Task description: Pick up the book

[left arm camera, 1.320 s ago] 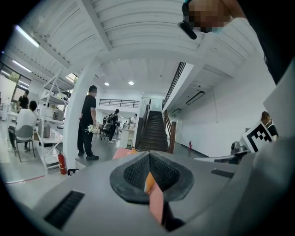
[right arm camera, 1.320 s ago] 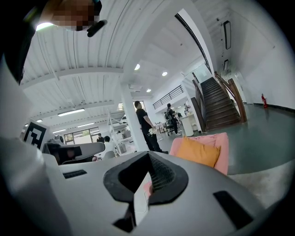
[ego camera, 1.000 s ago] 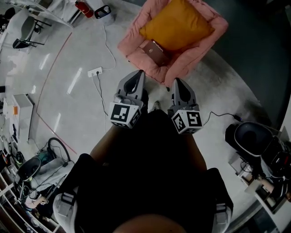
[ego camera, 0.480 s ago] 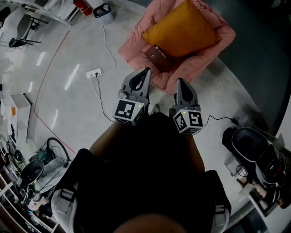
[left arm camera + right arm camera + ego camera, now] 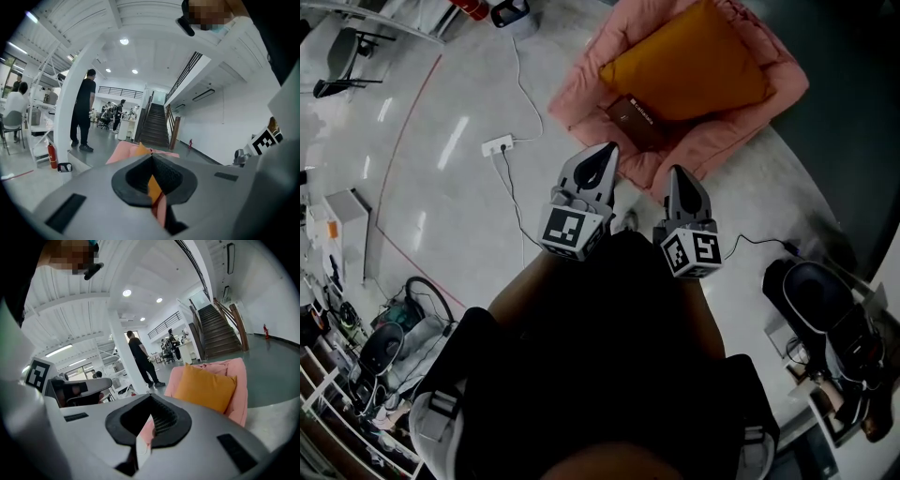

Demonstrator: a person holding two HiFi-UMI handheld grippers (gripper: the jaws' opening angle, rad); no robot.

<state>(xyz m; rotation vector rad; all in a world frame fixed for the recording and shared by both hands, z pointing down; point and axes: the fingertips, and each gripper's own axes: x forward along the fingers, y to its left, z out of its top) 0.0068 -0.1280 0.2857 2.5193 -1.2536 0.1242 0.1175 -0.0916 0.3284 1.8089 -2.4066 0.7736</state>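
Observation:
A brown book (image 5: 635,119) lies on the front of a pink armchair's (image 5: 581,84) seat, just before an orange cushion (image 5: 689,61). My left gripper (image 5: 607,151) is shut and empty, its tip a short way short of the chair's front edge, below the book in the head view. My right gripper (image 5: 676,172) is beside it, also shut and empty, and points at the chair's front. The right gripper view shows the orange cushion (image 5: 206,387) on the pink chair (image 5: 236,380) past its closed jaws. The book does not show in either gripper view.
A white power strip (image 5: 497,145) with its cable lies on the floor left of the chair. A black cable (image 5: 759,242) and a black office chair (image 5: 811,286) are at the right. Clutter (image 5: 384,342) fills the lower left. A person (image 5: 84,112) stands far off.
Both grippers have moved forward, closer to the pink chair and the book. Their jaws stay closed.

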